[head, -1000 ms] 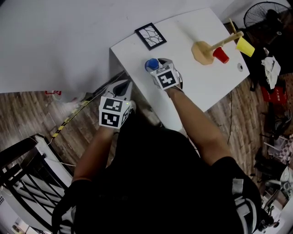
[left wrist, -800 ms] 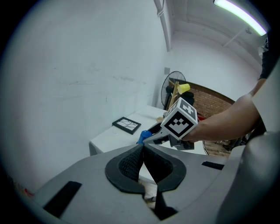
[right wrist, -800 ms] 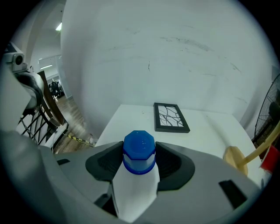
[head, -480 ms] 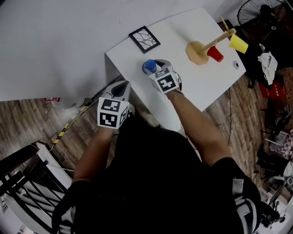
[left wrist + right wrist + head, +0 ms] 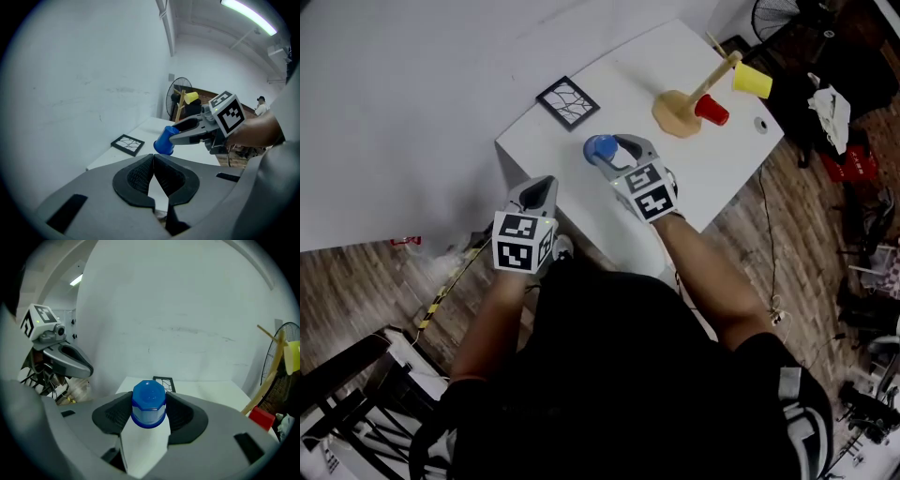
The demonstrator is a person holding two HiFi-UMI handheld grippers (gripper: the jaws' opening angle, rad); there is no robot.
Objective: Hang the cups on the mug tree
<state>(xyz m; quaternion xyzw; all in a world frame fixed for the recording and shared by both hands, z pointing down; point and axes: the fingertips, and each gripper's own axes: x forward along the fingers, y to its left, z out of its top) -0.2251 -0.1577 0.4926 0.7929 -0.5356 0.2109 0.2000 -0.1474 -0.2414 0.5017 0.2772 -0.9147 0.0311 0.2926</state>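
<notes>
**A:** What has the right claw [image 5: 149,414] got?

**B:** The blue cup [image 5: 149,401]. It sits between the two pads, and each pad presses on one side. The jaws stand wide around it, and they have just been closing a little onto it. In the right gripper view the cup's flat closed end is uppermost.

**A:** Is the cup resting on the surface [image 5: 722,178]?

**B:** No. The left gripper view shows it in the air, tipped over and clear of the white top. In the head view it hangs over the near left part of the surface, close to the black frame [image 5: 568,100] but not touching it.

**A:** And the left claw [image 5: 153,157]?

**B:** Clenched, tips together, holding nothing. In the head view it hangs off the surface's near corner, over the wooden floor [image 5: 356,281]. It is to the left of the right claw and apart from it.

**A:** Where is the tree?

**B:** The tree [image 5: 680,111] stands on the far right part of the surface, well apart from the blue cup. A red cup [image 5: 710,111] sits low on it, just beside the base. A yellow cup [image 5: 752,81] is near the top end of the pole.

**A:** Does either claw touch the tree?

**B:** Neither does. Both are at the near side, and the right claw is the closer of the two.
</notes>
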